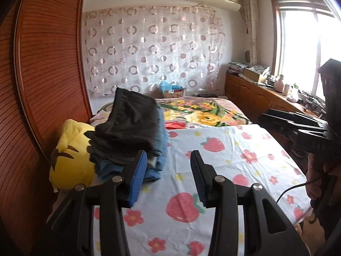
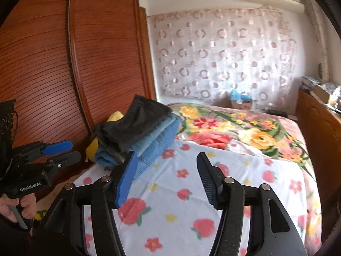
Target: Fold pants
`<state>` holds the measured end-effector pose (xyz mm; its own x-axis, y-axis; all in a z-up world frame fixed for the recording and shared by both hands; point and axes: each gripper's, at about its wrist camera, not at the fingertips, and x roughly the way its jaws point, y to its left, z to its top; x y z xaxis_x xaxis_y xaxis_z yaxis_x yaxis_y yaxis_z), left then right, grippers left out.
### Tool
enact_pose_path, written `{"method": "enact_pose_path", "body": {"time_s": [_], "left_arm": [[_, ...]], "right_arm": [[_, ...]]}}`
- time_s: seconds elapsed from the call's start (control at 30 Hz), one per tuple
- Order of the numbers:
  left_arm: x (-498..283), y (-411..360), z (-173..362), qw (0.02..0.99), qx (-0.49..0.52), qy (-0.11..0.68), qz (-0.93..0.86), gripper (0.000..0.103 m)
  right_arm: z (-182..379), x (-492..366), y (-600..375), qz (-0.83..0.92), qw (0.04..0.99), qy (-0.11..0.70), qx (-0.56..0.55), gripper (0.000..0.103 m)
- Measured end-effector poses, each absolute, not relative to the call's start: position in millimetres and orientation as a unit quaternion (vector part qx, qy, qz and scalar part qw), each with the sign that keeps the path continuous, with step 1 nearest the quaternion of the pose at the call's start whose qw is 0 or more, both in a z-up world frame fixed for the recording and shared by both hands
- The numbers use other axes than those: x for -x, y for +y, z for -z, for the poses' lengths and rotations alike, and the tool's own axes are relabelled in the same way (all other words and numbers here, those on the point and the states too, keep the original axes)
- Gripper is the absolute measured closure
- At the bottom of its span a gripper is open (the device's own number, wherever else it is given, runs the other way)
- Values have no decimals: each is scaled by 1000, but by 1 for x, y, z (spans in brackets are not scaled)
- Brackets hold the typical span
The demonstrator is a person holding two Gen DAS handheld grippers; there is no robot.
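Black left hand-held gripper [image 1: 168, 178] and right hand-held gripper [image 2: 166, 180] gape wide, holding nothing

daylight enters from the large wood-framed window [image 1: 307, 49] at far right of the left wrist view; its panes are blown out to white glare. room evenly bright, shadows soft. the sheer pink circle-patterned curtain [image 2: 223, 53] is blurred in the right wrist view. strong fisheye bending warps the red-brown slatted wooden wardrobe [image 1: 42, 64]; corners vignette black.
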<state>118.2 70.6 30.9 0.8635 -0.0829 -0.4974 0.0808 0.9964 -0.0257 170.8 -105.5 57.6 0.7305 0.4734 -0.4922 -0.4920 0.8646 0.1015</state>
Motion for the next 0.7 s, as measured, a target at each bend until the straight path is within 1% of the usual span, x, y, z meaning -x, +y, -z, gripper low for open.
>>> {"method": "enact_pose_path", "body": {"time_s": [0.1, 0.33, 0.7], "left_arm": [[-111, 56, -35, 966, -3, 254, 53, 62], [-93, 29, -53, 970, -8, 234, 67, 62], [-70, 2, -82, 976, -15, 202, 76, 61]], "right_arm": [[-63, -153, -125, -239, 937, 255, 12, 34], [-74, -119, -165, -188, 953, 235, 11, 26], [-90, -73, -207, -120, 971, 206, -8, 24]]}}
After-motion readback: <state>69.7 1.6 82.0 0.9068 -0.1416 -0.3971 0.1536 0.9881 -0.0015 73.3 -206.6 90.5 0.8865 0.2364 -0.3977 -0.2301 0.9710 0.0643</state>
